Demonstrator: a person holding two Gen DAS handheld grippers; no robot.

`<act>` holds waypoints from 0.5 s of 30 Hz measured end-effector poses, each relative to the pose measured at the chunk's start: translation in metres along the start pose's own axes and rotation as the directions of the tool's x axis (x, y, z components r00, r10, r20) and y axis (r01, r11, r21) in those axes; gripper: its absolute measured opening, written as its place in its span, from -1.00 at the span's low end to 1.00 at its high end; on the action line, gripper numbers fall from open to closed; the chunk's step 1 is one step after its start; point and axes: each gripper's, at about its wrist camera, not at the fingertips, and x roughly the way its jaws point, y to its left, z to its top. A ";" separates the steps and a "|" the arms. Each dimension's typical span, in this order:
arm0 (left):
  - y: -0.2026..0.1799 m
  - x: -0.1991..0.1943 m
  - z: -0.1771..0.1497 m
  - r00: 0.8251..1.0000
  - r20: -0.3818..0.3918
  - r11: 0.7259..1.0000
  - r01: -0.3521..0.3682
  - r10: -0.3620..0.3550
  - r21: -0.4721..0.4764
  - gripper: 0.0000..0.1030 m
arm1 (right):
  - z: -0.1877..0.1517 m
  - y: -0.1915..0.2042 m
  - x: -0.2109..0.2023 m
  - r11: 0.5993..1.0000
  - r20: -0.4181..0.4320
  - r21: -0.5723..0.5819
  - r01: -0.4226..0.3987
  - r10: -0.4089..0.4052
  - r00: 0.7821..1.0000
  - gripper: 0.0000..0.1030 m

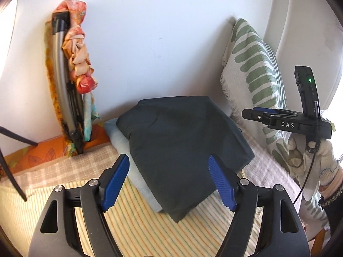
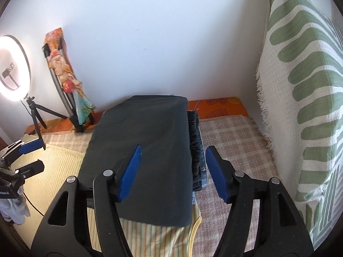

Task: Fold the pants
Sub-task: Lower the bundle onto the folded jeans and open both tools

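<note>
The dark grey pants (image 1: pixel 182 139) lie folded into a flat rectangle (image 2: pixel 150 132) on top of a small stack of folded clothes. A light blue garment (image 1: pixel 120 141) shows under them, and a dark gathered waistband (image 2: pixel 195 141) sticks out on the right side. My left gripper (image 1: pixel 168 158) hovers open over the near end of the pants, its blue pads apart from the cloth. My right gripper (image 2: pixel 174 148) is open too, straddling the right edge of the pants with nothing pinched. Each gripper shows in the other's view, the right one (image 1: pixel 255 113) in a gloved hand and the left one (image 2: pixel 40 154).
The stack rests on a yellow striped cloth (image 1: pixel 139 224) over a plaid bed cover (image 2: pixel 231 141). A green leaf-patterned throw (image 2: pixel 300 107) drapes on the right. A folded chair with floral cloth (image 1: pixel 70 75) leans on the wall, beside a lit ring light (image 2: pixel 12 64) on a tripod.
</note>
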 end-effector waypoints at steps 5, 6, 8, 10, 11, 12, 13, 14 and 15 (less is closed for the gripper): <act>-0.003 -0.021 -0.009 1.000 0.011 1.000 -0.001 0.001 0.001 0.52 | -0.009 0.017 -0.027 1.000 0.033 -0.009 -0.002 0.002 0.999 0.46; -0.004 -0.025 -0.010 1.000 0.011 1.000 -0.001 0.001 0.002 0.52 | -0.011 0.020 -0.032 1.000 0.037 -0.005 -0.006 0.006 0.999 0.46; -0.007 -0.035 -0.014 1.000 0.014 1.000 0.000 0.000 0.006 0.52 | -0.016 0.027 -0.042 1.000 0.046 -0.004 0.000 0.000 0.999 0.55; -0.010 -0.046 -0.018 1.000 0.025 1.000 -0.008 0.007 0.017 0.52 | -0.022 0.035 -0.050 1.000 0.059 -0.018 0.014 -0.013 0.998 0.62; -0.011 -0.051 -0.020 0.999 0.030 1.000 -0.012 0.012 0.021 0.54 | -0.025 0.040 -0.055 1.000 0.065 -0.025 0.016 -0.014 0.998 0.63; -0.011 -0.055 -0.022 0.999 0.031 1.000 -0.015 0.014 0.023 0.55 | -0.027 0.043 -0.060 1.000 0.068 -0.025 0.015 -0.013 0.998 0.63; -0.012 -0.060 -0.025 0.999 0.032 0.999 -0.017 0.016 0.027 0.57 | -0.030 0.046 -0.064 1.000 0.072 -0.025 0.012 -0.010 0.997 0.64; -0.013 -0.066 -0.027 0.999 0.032 0.999 -0.020 0.019 0.032 0.57 | -0.032 0.049 -0.067 1.000 0.073 -0.025 0.008 -0.007 0.997 0.66; -0.014 -0.071 -0.030 0.999 0.034 0.999 -0.022 0.021 0.038 0.57 | -0.035 0.054 -0.070 1.000 0.076 -0.025 0.000 0.002 0.997 0.70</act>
